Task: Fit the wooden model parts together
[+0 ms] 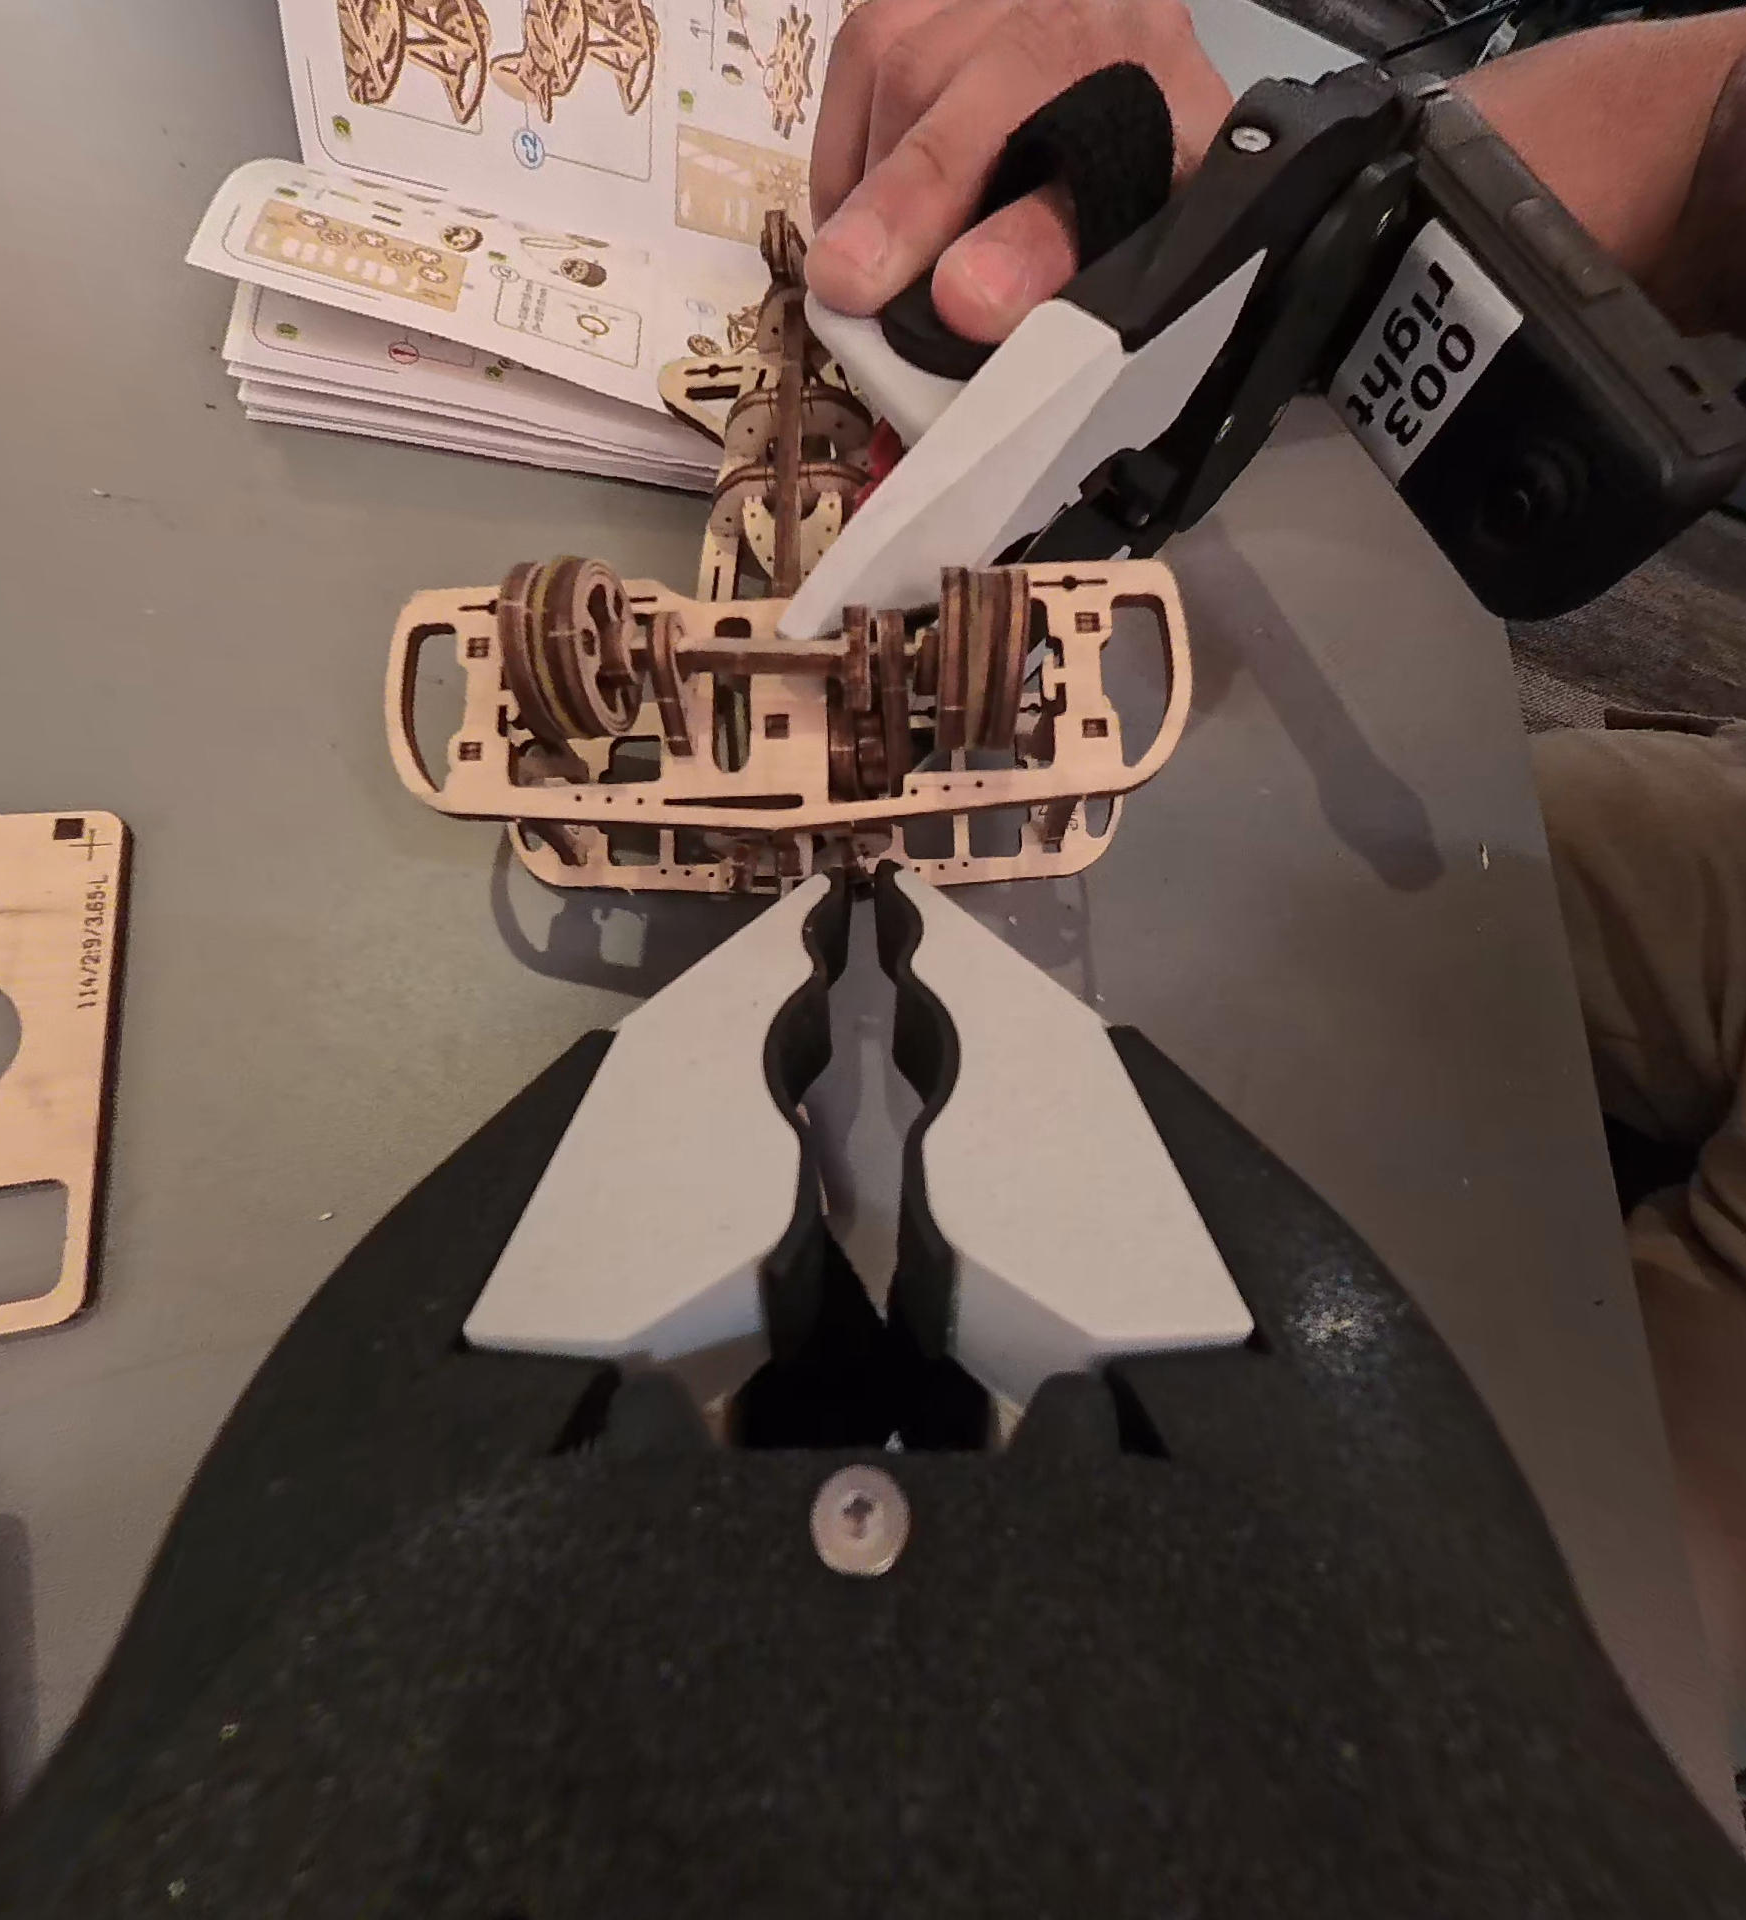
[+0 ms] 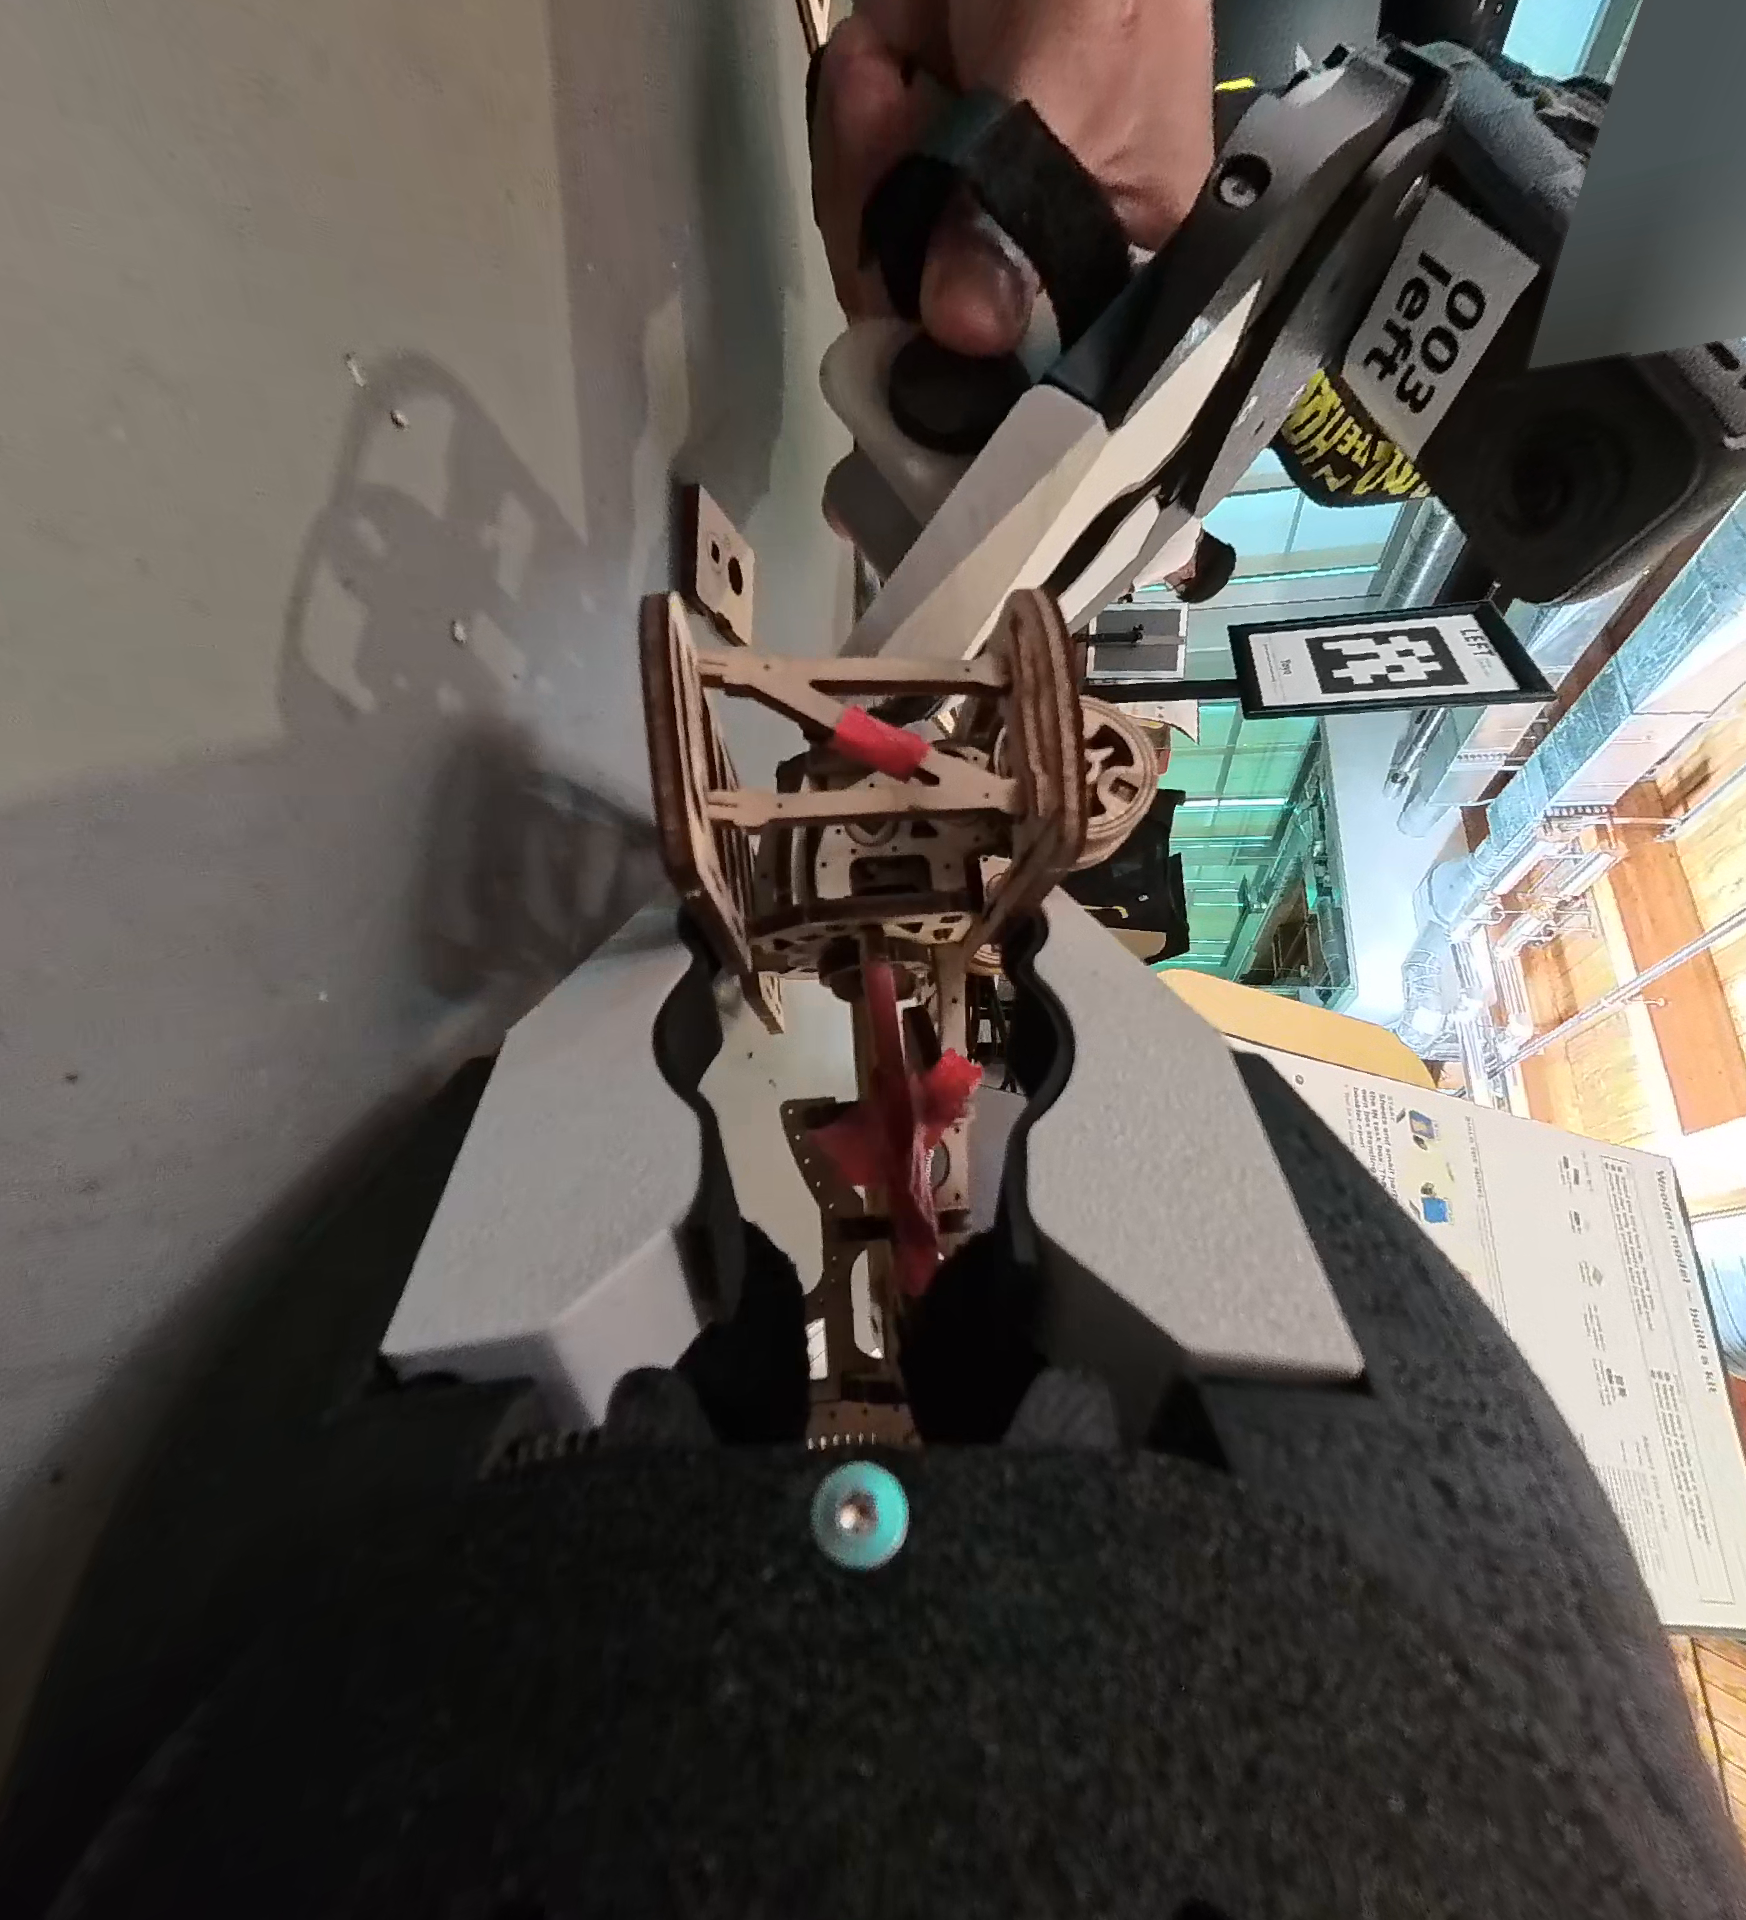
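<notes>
The wooden model (image 1: 640, 800) is a light plywood frame with dark wheels (image 1: 557, 665) on an axle, and it rests on the grey table (image 1: 225, 623). My left gripper (image 1: 854, 878) is nearly closed and pinches the model's near edge at its middle. My right gripper (image 1: 807, 618) reaches down from the upper right onto the axle area. In the right wrist view the model (image 2: 848, 810) sits between my right gripper's (image 2: 861, 935) tips, which press its two round discs. A red tube (image 2: 879, 743) and red band (image 2: 895, 1143) are on the model.
An instruction booklet (image 1: 453, 312) lies open behind the model. A plywood sheet with cut-outs (image 1: 7, 1070) lies at the left. A person's leg (image 1: 1721, 987) is past the table's right edge. A printed sheet (image 2: 1575, 1351) stands at the right of the right wrist view. Left and right tips are no more than a few centimetres apart.
</notes>
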A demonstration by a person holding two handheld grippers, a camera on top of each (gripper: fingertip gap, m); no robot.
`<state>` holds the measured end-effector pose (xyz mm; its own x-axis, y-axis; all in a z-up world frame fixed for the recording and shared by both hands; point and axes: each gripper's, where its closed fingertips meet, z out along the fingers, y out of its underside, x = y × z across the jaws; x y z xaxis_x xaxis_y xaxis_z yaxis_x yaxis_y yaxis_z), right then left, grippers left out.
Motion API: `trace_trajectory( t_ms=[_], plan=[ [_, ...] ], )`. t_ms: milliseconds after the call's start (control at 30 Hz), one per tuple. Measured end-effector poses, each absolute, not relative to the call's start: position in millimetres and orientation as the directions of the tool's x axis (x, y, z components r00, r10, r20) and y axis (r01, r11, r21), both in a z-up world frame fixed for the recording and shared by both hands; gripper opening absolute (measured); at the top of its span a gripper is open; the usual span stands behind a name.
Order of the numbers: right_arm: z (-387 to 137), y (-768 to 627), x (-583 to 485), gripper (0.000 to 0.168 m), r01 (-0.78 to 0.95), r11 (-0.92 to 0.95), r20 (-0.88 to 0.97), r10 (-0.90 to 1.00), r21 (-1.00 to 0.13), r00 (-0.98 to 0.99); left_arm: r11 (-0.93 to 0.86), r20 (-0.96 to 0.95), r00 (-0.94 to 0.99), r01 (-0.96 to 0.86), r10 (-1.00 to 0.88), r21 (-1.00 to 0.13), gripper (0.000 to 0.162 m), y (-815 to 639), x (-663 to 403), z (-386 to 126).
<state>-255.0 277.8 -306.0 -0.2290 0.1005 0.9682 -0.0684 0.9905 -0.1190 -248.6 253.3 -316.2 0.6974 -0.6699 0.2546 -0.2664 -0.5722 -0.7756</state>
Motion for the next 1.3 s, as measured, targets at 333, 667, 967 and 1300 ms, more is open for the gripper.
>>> trace_trajectory(
  t_ms=[333,667,967,1300],
  plan=[
    [-305,280,-255,0.053,-0.065,0.988,0.965,0.123,-0.141,-0.234,-0.569,0.277,0.686,-0.240,-0.673,-0.787,0.002,254,-248,-313],
    [-305,279,-254,0.053,-0.071,0.987,0.964,0.127,-0.147,-0.236,-0.579,0.291,0.682,-0.238,-0.671,-0.780,0.001,252,-248,-312],
    [-307,272,-253,0.053,-0.084,0.991,0.970,0.083,-0.105,-0.229,-0.611,0.319,0.674,-0.249,-0.666,-0.751,0.000,247,-248,-315],
    [-304,270,-252,0.053,-0.100,0.978,0.958,0.156,-0.184,-0.239,-0.597,0.361,0.656,-0.172,-0.663,-0.784,0.000,248,-248,-297]
  ],
)
